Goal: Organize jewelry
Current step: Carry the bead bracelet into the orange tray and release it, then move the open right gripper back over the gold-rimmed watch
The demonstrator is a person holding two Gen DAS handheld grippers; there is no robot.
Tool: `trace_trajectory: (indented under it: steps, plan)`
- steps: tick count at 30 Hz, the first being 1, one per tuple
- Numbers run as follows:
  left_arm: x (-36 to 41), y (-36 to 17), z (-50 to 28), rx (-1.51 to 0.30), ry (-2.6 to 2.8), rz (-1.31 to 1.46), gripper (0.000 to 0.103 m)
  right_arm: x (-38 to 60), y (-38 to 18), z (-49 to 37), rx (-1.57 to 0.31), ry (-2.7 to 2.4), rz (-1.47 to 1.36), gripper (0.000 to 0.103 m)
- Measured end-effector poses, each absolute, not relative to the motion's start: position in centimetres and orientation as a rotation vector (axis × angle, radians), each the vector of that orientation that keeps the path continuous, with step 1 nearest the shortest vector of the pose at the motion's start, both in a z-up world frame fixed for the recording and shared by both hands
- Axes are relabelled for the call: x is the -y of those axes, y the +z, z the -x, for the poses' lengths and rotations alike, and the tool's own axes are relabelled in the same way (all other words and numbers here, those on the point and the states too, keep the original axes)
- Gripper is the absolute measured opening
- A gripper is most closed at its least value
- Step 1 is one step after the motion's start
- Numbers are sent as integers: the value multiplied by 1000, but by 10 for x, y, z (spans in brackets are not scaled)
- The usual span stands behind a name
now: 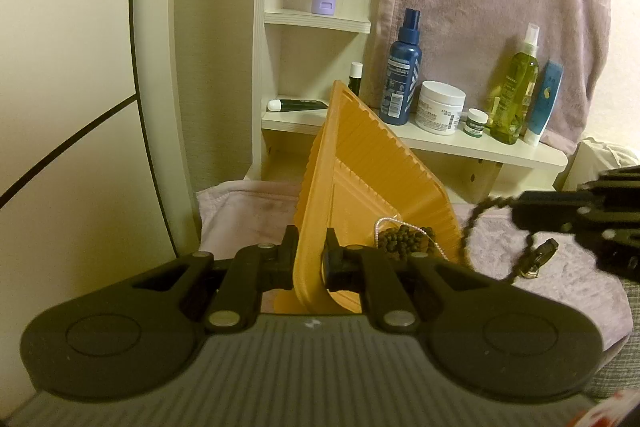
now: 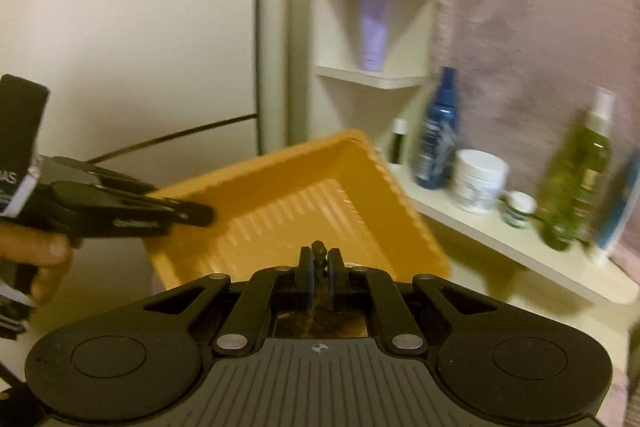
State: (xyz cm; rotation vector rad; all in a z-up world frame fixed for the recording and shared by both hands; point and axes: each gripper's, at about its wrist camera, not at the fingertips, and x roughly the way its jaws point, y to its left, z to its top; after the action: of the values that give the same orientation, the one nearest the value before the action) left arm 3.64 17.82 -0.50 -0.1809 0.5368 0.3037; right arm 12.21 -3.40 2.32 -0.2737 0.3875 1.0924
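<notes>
**Orange tray held tilted; beaded chain lifted beside it**

Landmark: orange tray (image 1: 360, 167), ribbed plastic, held tipped up on edge above a pink towel (image 1: 248, 211).

- Left tool (image 1: 311, 259): pressed together on the near rim of the tray, one finger on each side of the wall. In the right wrist view the same tool (image 2: 200, 215) is seen gripping the tray's left rim, with a person's hand (image 2: 44, 259) behind it.
- Dark beaded jewelry (image 1: 404, 241): heaped in the low corner of the tray, together with a thin pale chain (image 1: 384, 225).
- Right tool (image 2: 319, 267): pinched shut on a dark beaded chain (image 2: 318, 251), just in front of the tray. From the left wrist view the chain (image 1: 474, 223) is seen hanging in a loop to the right of the tray, with a small clasp or pendant (image 1: 540, 259) dangling near the towel.
- Behind the tray: white shelf (image 1: 500, 147) carrying a blue bottle (image 1: 402, 75), white jar (image 1: 440, 107) and green spray bottle (image 1: 516, 91).
</notes>
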Motion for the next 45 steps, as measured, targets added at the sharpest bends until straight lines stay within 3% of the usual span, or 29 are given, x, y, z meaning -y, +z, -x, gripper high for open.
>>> trace_trajectory:
  steps: [21,22,24,25,26,45]
  plan:
    - [-180,-5,-35,-536,302,191,10,-1,-1,-122,-468,1184,236,7]
    - [-180,-5,-35,-536,302,191,10,-1,-1,-122,-469,1185,230,10]
    - [-180,-5,-35,-536,302,192,10,3,0,-123,-457,1165,223,27]
    - [-180,-5,-35,-536,302,192,10,5,1,-123,-452,1152,218,40]
    - [-180,-5,-35,-536,302,192,10,8,1,-124,-447,1140,208,41]
    - [-184,-7,-37,-538,306,193,10,133,-53,-155,-543,666,122,45]
